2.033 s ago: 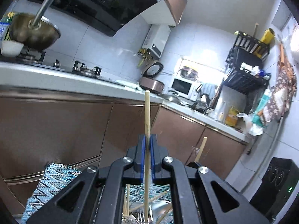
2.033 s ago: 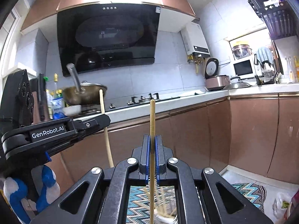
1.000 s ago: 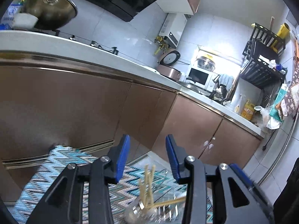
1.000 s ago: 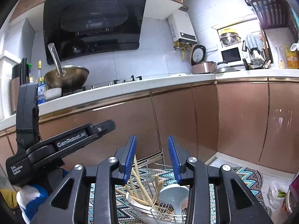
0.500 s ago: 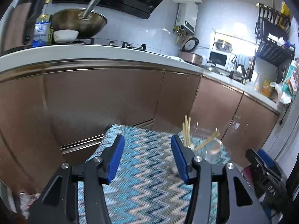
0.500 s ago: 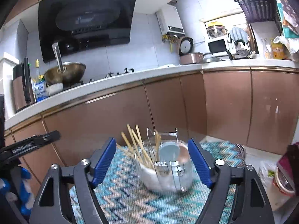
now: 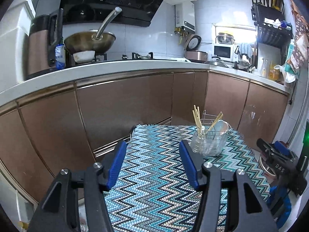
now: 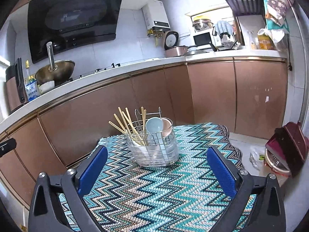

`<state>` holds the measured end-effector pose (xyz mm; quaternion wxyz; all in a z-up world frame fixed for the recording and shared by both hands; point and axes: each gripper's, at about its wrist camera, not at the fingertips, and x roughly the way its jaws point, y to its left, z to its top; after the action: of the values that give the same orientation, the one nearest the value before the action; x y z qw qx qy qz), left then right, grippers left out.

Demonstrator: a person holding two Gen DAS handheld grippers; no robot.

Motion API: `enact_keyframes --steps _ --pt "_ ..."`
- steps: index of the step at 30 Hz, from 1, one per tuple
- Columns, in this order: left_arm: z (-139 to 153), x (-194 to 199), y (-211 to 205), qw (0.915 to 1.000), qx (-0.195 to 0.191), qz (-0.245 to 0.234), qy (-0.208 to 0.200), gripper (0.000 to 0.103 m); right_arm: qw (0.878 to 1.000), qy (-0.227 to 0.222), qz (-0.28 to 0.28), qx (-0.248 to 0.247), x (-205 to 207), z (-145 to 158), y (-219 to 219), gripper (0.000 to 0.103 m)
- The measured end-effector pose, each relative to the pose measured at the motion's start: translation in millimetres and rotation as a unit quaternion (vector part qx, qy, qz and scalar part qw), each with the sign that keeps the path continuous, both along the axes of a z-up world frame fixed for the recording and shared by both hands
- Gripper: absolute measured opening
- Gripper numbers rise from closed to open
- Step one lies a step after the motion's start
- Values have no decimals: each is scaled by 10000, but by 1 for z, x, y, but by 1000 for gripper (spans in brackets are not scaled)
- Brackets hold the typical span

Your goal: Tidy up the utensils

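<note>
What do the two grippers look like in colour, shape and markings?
Both the left gripper and right gripper have black angular frames with triangular cut-outs, silver round bolts and flat blue finger pads. In the left wrist view, the right gripper's black body shows white letters "DAS". No cables or sleeves are visible.

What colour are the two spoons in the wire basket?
One spoon is pale blue, the other pinkish; clearest in the right wrist view.
</note>
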<state>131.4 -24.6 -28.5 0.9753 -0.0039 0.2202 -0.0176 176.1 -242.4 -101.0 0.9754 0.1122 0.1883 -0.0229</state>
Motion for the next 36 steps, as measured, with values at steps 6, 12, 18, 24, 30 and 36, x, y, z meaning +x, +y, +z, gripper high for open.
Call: enact_keyframes --steps 6,12,18,24,30,36 --pt "10 -11 2 9998 -95 14 -196 55 9995 -189 -75 -246 -23 17 4 103" --pt "13 -13 7 9992 -234 49 -309 56 9988 -249 -234 -355 -39 24 -3 103" --pt "6 -8 8 9988 -295 11 -379 65 9982 -197 -173 -546 -49 27 7 103" --pt "1 0 -2 9985 -159 -12 -517 69 9951 -252 -54 -956 -66 33 28 103" --pt "-4 7 -14 9985 -64 -241 -486 69 9915 -311 -262 -1238 -84 43 30 103" --pt "-8 5 -25 9980 -27 -440 -453 69 9904 -231 -466 -1279 -94 44 19 103"
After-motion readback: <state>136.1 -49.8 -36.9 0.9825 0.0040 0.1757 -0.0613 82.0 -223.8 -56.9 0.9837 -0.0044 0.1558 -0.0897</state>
